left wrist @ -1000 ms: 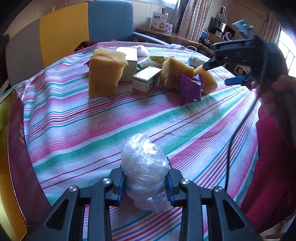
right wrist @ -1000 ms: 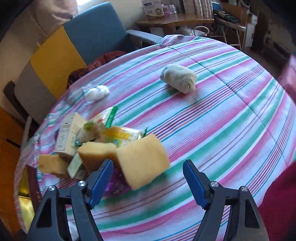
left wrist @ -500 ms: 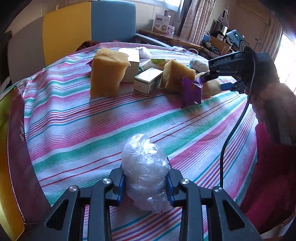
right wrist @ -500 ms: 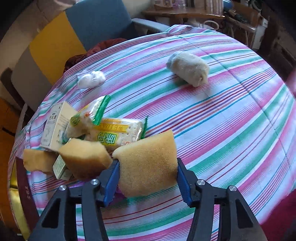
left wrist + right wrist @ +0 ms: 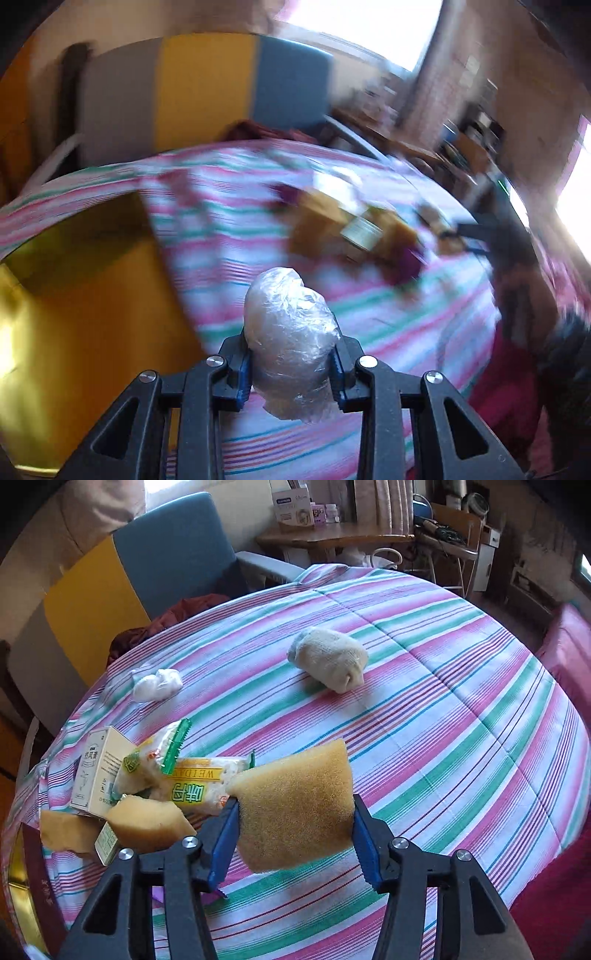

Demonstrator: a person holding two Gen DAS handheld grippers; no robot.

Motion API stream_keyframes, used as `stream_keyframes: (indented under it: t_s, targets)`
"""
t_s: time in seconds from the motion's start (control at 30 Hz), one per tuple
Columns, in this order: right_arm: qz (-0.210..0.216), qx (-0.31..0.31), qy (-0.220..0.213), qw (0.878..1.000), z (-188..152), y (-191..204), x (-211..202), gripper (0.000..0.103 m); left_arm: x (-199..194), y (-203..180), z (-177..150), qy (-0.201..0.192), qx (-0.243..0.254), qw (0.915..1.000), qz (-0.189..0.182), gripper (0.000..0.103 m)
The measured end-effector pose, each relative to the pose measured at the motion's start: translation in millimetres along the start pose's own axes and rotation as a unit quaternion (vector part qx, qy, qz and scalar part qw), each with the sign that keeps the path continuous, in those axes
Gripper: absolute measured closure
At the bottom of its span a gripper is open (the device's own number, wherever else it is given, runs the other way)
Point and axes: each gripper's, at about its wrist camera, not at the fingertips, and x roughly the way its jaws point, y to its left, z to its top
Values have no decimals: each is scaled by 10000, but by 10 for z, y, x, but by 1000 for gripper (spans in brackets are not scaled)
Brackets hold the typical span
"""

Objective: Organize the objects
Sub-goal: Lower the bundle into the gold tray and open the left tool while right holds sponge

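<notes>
Crumpled clear plastic bundle, upright, clamped between the left claw pads. Yellow sponge block, tilted, clamped in the right claw, raised above the striped surface, just beside a second sponge.

Both cameras ride behind their tongs, close above the striped bench, facing the blue chair; both catch the sponge pile.
</notes>
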Motion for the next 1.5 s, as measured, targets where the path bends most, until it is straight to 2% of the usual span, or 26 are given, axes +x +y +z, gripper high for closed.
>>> stream_keyframes:
  t_s: [0.1,0.17,0.3,0.33,0.5,0.57,0.6,0.73,0.8,0.87,1.03,1.2,1.5]
  targets:
    - [95,-125,-204,9997,-12,57,-102,46,-199,663,147,-72,-534,9972,515,71]
    - [171,-215,-285,9992,-27,105,-151,46,-268,1140,241,-62,-861,9919,927,71]
    - [269,-417,-433,9978,-39,203,-211,46,-248,1897,362,17,-1284,9800,1523,70]
    - [272,-451,-450,9976,-40,217,-217,46,-207,2095,378,90,-1383,9778,1570,70]
    - [233,-494,-440,9975,-35,222,-190,46,50,2608,404,290,-1643,9667,1939,69]
    - [215,-503,-435,9976,-38,220,-183,46,145,2728,413,373,-1681,9664,1909,68]
    - [203,-518,-436,9975,-38,224,-180,46,198,2787,435,404,-1655,9645,2018,68]
    - [171,-580,-446,9972,-32,242,-168,46,311,2861,469,439,-1741,9588,2203,57]
    - [161,-597,-451,9971,-33,247,-164,46,278,2878,484,392,-1725,9582,2248,55]
    - [157,-619,-471,9968,-35,253,-170,46,208,2836,482,363,-1637,9600,2244,43]
    - [176,-702,-576,9957,-54,295,-221,46,-165,2691,436,39,-1641,9622,2174,43]
    - [352,-851,-712,9932,-91,410,-349,46,-562,2390,184,-220,-1534,9625,2226,43]
    - [805,-1547,-759,9817,-415,1066,-584,45,-924,2017,-288,-465,-1497,9574,2424,43]
